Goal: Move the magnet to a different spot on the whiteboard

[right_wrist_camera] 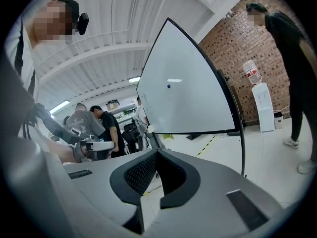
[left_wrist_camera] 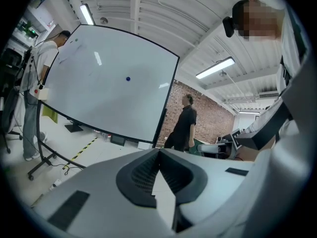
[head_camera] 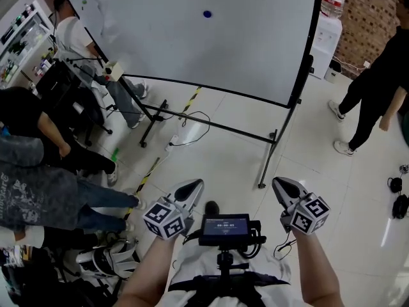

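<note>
A small blue magnet [head_camera: 207,14] sticks to the upper middle of the big whiteboard [head_camera: 192,43], which stands on a black wheeled frame far ahead of me. It also shows as a dot in the left gripper view, magnet [left_wrist_camera: 128,79], and in the right gripper view, magnet [right_wrist_camera: 168,87]. My left gripper [head_camera: 195,184] and right gripper [head_camera: 277,183] are held low in front of my body, well short of the board. Both point toward it. The left gripper's [left_wrist_camera: 159,151] jaws are shut with nothing between them, and so are those of the right gripper [right_wrist_camera: 157,152].
Several people sit or stand by desks at the left [head_camera: 38,139]. A person in black [head_camera: 374,88] stands at the right near a water dispenser [head_camera: 329,37]. The board's black legs [head_camera: 265,165], a cable [head_camera: 192,130] and striped floor tape [head_camera: 144,181] lie between me and the board.
</note>
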Available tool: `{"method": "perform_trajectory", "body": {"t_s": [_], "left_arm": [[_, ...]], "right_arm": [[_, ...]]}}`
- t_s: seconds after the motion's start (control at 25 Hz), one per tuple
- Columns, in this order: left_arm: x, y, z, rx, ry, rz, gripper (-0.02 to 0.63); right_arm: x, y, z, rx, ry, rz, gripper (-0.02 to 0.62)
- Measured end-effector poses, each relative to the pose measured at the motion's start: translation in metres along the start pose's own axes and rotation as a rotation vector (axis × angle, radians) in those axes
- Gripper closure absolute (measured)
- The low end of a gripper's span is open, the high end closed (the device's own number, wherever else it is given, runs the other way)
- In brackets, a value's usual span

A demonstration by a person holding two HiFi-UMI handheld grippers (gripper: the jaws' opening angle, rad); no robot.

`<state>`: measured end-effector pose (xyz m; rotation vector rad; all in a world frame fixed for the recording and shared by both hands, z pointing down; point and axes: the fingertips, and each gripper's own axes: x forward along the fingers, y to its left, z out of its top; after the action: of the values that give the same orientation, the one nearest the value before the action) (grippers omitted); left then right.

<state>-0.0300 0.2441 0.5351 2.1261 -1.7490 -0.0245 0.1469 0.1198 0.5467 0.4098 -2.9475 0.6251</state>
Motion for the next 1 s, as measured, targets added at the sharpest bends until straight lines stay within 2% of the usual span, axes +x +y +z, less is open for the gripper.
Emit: {"method": "perform_trajectory", "body": {"t_s": [0.2, 0.44, 0.64, 0.72, 1.0], "left_arm": [[0.024, 0.063, 0.007, -0.019, 0.017, -0.038, 0.574], [0.051, 0.138, 0.057, -0.019, -0.006, -0.131, 0.574], [0.061, 0.179, 0.085, -0.003, -0.023, -0.213, 0.574], [0.059, 0.199, 0.089, 0.007, -0.014, -0.222, 0.574], [0.026, 0.256, 0.106, -0.059, 0.002, -0.181, 0.574]], "right_arm": [[0.052, -0.01, 0.011, -0.026, 0.001, -0.046, 0.563], [0.122, -0.008, 0.048, -0.076, 0.002, -0.126, 0.563], [0.191, 0.015, 0.057, -0.238, 0.056, -0.112, 0.563], [0.217, 0.025, 0.057, -0.259, 0.065, -0.102, 0.563], [0.268, 0.046, 0.056, -0.197, 0.139, -0.123, 0.563]]}}
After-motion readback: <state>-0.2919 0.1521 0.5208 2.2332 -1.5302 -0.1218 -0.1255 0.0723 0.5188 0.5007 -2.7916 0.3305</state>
